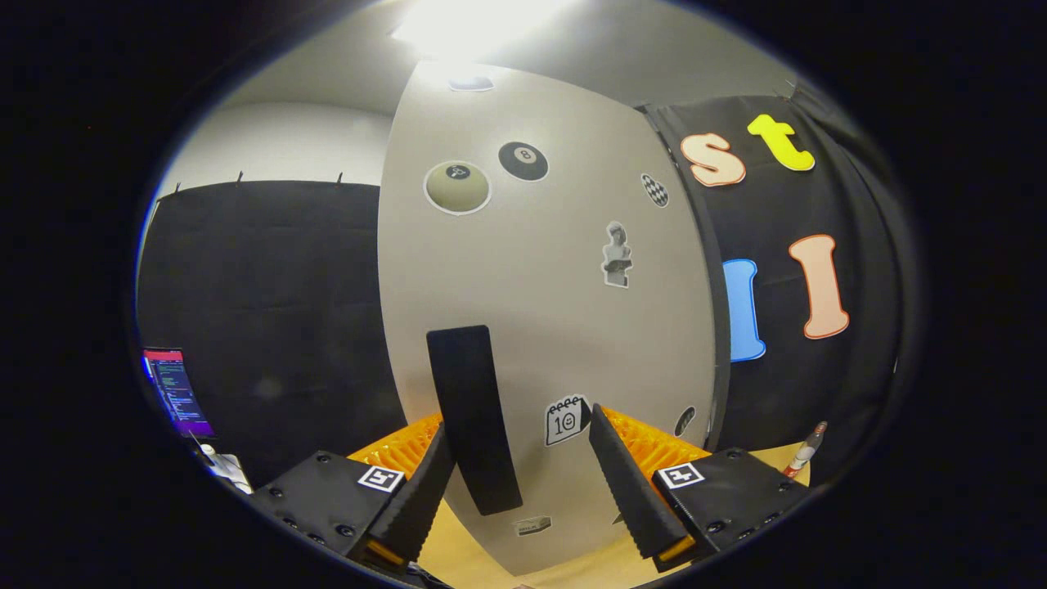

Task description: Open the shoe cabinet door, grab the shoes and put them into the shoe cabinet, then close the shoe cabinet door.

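Observation:
The shoe cabinet door (556, 327) is a tall beige panel with several stickers, standing close in front of me. A black vertical handle (473, 417) sits on its lower part. My gripper (519, 425) is open, its fingers reaching to either side of the handle. The handle lies between them, close to the left finger (417, 499) and apart from the right finger (630, 483). Neither finger presses on it. I cannot tell whether the door is ajar.
The cabinet stands on a light wooden surface (466, 556). Black booth cloth (270, 327) hangs to the left and right of it. A lit screen (176, 393) and a small white object (227, 468) are low on the left. A slim pen-like object (806, 448) stands low right.

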Available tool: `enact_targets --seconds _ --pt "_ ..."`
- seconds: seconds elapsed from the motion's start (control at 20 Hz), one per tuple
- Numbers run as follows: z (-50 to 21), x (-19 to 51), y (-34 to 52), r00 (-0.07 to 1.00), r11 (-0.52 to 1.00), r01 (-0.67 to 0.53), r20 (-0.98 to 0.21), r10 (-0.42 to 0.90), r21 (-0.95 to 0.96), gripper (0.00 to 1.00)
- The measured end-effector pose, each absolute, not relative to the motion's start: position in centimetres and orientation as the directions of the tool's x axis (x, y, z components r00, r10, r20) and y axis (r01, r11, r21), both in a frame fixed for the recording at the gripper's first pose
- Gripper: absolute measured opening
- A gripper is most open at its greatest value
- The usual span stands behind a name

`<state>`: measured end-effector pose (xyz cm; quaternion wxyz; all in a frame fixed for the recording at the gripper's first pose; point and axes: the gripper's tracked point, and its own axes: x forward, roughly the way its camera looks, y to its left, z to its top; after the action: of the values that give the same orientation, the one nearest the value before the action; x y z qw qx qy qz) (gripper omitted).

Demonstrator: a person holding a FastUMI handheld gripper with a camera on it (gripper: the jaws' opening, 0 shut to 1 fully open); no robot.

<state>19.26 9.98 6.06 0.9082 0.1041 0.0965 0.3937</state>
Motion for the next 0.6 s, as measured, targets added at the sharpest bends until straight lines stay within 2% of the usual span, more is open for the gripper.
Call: enact_targets --seconds 0.35,0.6 --pt "5.6 22.1 16.3 0.691 0.687 -0.673 -0.097 0.716 0.274 0.97" --pt "5.2 24.1 20.2 0.746 0.740 -0.623 -0.090 0.660 0.255 1.00"
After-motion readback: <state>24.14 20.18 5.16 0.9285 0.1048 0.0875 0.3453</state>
